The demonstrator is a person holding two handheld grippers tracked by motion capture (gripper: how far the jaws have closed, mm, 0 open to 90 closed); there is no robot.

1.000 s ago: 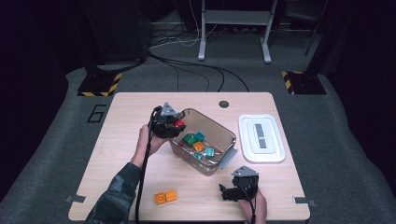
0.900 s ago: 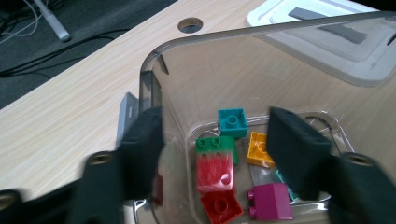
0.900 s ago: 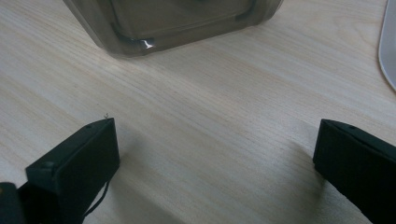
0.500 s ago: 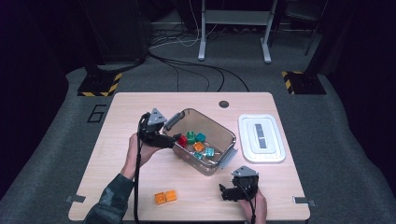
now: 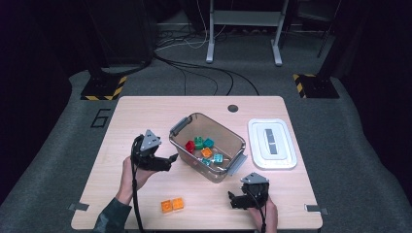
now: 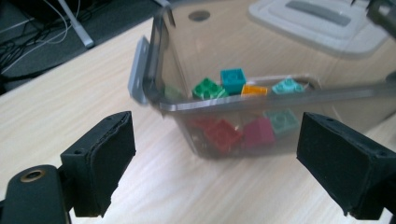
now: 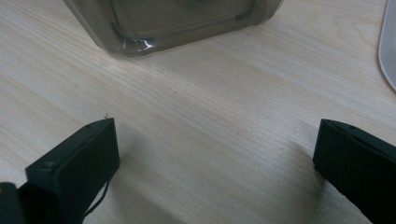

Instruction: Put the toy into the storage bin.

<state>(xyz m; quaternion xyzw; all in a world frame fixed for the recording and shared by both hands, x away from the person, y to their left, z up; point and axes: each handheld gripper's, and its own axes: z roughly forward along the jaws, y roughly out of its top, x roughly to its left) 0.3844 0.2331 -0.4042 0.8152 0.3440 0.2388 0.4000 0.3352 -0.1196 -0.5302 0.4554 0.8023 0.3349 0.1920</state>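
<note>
Since the earlier frames, the left gripper (image 5: 171, 158) is drawn back from above the clear bin (image 5: 208, 153) to its 9 o'clock side, and its jaws have just been opening; nothing is seen between them. The coloured bricks (image 5: 203, 148) lie inside the bin. The right gripper (image 5: 231, 199) is kept spread and empty at the bin's 5 o'clock. One drop seems finished. The orange bricks (image 5: 172, 205) are left on the table (image 5: 121, 116) at 7 o'clock; next, the left gripper should probably be lowered over them and closed squarely
</note>
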